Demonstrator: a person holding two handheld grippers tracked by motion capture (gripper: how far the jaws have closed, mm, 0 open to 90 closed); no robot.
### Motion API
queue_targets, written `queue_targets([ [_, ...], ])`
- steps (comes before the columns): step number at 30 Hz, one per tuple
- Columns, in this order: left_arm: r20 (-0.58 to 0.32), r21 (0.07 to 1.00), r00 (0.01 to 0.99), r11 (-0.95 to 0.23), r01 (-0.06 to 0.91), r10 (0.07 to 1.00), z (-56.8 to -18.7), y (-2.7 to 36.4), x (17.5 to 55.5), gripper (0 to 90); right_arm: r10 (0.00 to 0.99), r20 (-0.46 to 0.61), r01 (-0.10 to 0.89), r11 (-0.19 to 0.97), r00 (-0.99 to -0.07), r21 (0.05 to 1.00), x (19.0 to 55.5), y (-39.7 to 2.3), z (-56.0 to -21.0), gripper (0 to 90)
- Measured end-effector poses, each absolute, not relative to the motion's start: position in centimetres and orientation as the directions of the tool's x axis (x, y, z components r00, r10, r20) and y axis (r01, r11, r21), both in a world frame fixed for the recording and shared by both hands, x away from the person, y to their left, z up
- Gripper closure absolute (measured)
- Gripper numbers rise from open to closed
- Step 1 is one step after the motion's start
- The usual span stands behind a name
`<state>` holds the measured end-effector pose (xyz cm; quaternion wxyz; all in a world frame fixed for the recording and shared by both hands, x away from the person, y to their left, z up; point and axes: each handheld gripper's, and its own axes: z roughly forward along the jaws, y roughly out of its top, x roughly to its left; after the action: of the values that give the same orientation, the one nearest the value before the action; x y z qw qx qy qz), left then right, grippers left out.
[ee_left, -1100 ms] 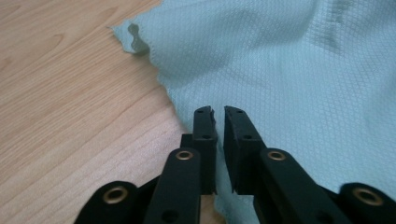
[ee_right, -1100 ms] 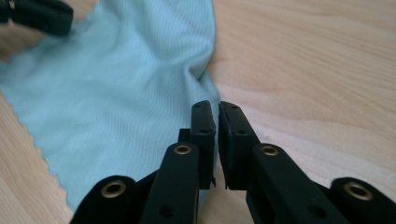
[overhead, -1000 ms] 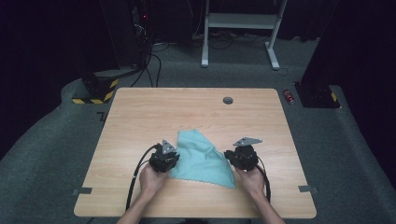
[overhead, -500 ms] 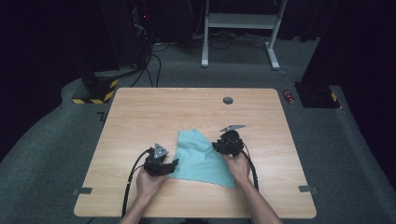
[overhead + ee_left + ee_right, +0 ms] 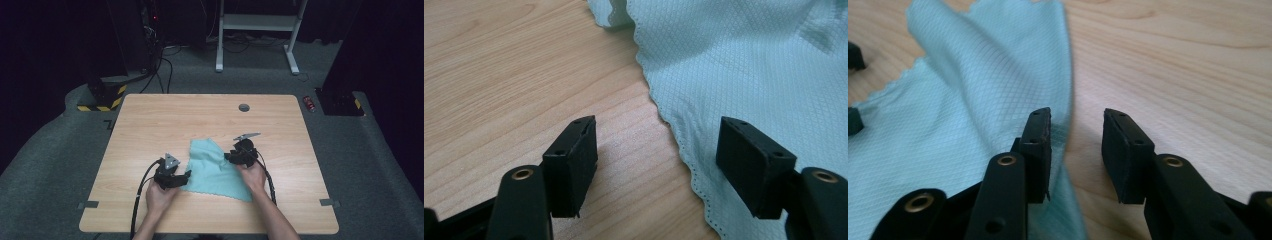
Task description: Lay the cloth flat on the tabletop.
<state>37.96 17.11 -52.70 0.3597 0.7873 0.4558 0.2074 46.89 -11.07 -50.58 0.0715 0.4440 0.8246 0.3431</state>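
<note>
Since a second ago the right gripper (image 5: 235,156) has travelled from the cloth's right corner up its right edge, and both sets of jaws have just been opening, with nothing pinched in either. The teal cloth (image 5: 216,169) lies flat near the table's (image 5: 150,120) front edge, about midway along it. It looks thin, soft and light, likely to slump and slide on the wood, so a hem or corner seems the best hold. The left gripper (image 5: 656,160) sits low, jaws wide, straddling the cloth's left hem. In its own view the right gripper (image 5: 1075,150) is partly open over the right hem. Both forearms reach in from the front edge.
</note>
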Motion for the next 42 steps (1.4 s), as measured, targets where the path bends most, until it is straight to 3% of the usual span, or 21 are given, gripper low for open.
queue_targets([
  [2, -0.002, 0.755, 0.498, -0.325, 0.569, 0.867, -52.7, 17.1, 38.0, 33.2, 0.762, 0.161, 0.669, 0.421, -0.627, 0.612, 46.7, -10.4, -50.9, 79.3],
  [8, 0.0, 0.757, 0.5, -0.327, 0.566, 0.866, -52.7, 17.1, 38.0, 33.9, 0.762, 0.144, 0.654, 0.424, -0.631, 0.627, 46.4, -10.4, -50.3, 89.1],
  [13, 0.001, 0.756, 0.501, -0.328, 0.566, 0.866, -52.7, 17.1, 38.0, 34.2, 0.76, 0.116, 0.619, 0.42, -0.64, 0.664, 45.8, -10.7, -48.6, 89.3],
  [18, 0.0, 0.757, 0.501, -0.328, 0.565, 0.865, -52.7, 17.1, 38.0, 34.6, 0.703, 0.029, 0.521, 0.498, -0.711, 0.693, 44.5, -8.8, -46.6, 89.5],
  [26, 0.0, 0.757, 0.501, -0.328, 0.565, 0.865, -52.7, 17.1, 38.0, 34.6, 0.65, 0.027, 0.49, 0.545, -0.76, 0.68, 43.5, -6.5, -46.9, 89.4],
  [28, 0.0, 0.757, 0.501, -0.328, 0.565, 0.865, -52.7, 17.1, 38.0, 34.6, 0.588, 0.0, 0.451, 0.621, -0.809, 0.641, 42.5, -5.0, -47.8, 88.8],
  [32, 0.001, 0.757, 0.501, -0.328, 0.565, 0.865, -52.7, 17.1, 38.0, 34.6, 0.548, 0.014, 0.441, 0.658, -0.836, 0.61, 41.8, -4.1, -48.8, 84.9],
  [38, 0.001, 0.757, 0.501, -0.328, 0.565, 0.865, -52.7, 17.1, 38.0, 34.6, 0.646, 0.049, 0.482, 0.514, -0.761, 0.709, 42.1, -6.6, -46.1, 80.0],
  [42, 0.0, 0.757, 0.501, -0.328, 0.565, 0.865, -52.7, 17.0, 38.0, 34.6, 0.71, 0.071, 0.553, 0.477, -0.7, 0.683, 43.3, -7.9, -46.6, 76.3],
])
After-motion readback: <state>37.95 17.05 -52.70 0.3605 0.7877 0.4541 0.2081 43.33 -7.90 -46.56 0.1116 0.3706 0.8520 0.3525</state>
